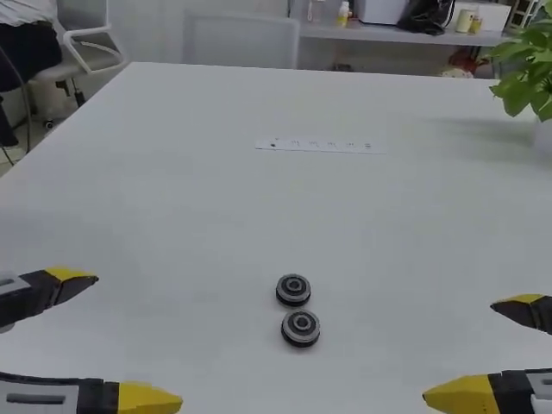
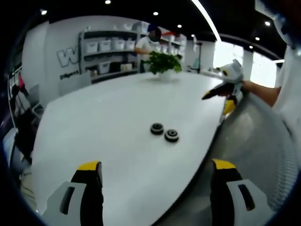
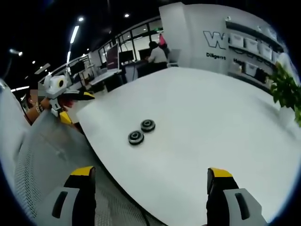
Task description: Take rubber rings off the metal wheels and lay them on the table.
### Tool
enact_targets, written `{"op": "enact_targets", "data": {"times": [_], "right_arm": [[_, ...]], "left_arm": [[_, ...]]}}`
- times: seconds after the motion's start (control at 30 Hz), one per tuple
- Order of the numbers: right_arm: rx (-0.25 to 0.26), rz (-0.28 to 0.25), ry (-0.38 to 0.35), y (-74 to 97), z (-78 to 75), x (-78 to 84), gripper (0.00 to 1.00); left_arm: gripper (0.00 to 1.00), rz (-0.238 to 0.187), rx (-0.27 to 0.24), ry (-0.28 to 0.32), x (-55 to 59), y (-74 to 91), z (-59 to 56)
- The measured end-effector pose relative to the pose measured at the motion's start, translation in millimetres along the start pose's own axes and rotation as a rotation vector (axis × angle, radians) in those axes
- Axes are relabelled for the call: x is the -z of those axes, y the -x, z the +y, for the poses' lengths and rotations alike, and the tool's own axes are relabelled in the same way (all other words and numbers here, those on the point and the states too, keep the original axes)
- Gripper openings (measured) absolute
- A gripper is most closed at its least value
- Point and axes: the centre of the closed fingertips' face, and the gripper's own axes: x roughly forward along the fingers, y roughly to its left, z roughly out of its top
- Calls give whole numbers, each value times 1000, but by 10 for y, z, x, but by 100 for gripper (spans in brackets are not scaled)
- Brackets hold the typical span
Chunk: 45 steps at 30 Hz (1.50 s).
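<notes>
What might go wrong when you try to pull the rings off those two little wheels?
The far wheel and near wheel sit close together, so grabbing one may knock the other. On the smooth table they might slide away from the left gripper or right gripper.

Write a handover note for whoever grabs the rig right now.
Left claw: open, holding nothing, at the table's near edge.
Right claw: open, holding nothing, at the same edge.
Far wheel and near wheel lie flat, close together on the table, between the claws.
Done: nothing; rubber rings look to be on both wheels.
Left: pull both rings, lay them on the table.
</notes>
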Motion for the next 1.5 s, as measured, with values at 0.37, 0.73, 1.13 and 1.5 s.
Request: {"op": "enact_targets", "data": {"times": [0.37, 0.73, 1.13, 1.5], "right_arm": [[-2, -82, 58, -31, -118, -544, 99], [-76, -138, 143, -239, -48, -1002, 95], [-198, -210, 211, -490, 123, -1319, 82], [-245, -269, 127, -786, 171, -1260, 78]], "left_arm": [[97, -112, 5, -39, -508, 136, 198], [93, -166, 18, -127, -951, 44, 294], [85, -196, 98, -264, -1425, -323, 86], [76, -284, 190, -250, -1662, -772, -128]]}}
